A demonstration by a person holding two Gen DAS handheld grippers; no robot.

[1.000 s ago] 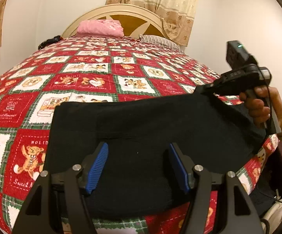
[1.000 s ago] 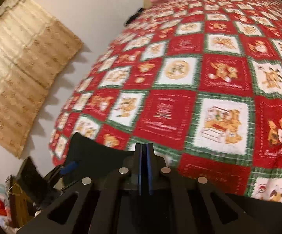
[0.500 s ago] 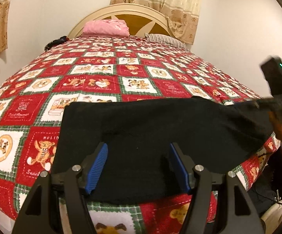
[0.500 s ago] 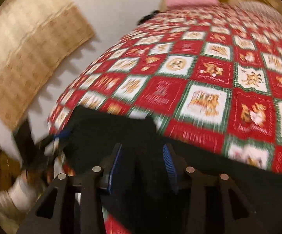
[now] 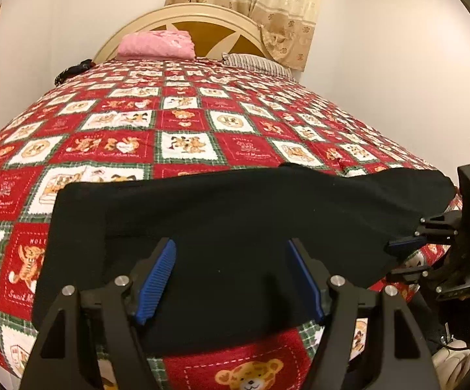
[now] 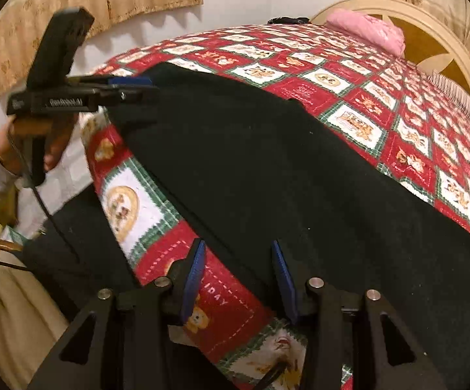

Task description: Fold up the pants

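Black pants (image 6: 267,169) spread flat along near edge of bed, over red patchwork quilt (image 6: 358,74) with bear squares. Right gripper (image 6: 240,279) at near hem, blue pads apart after just closing slightly, hem edge between them, not pinched. Left gripper (image 6: 134,86) at far corner of pants, gripped by hand (image 6: 36,143). Pink pillow (image 6: 368,29) against cream headboard (image 6: 430,22).
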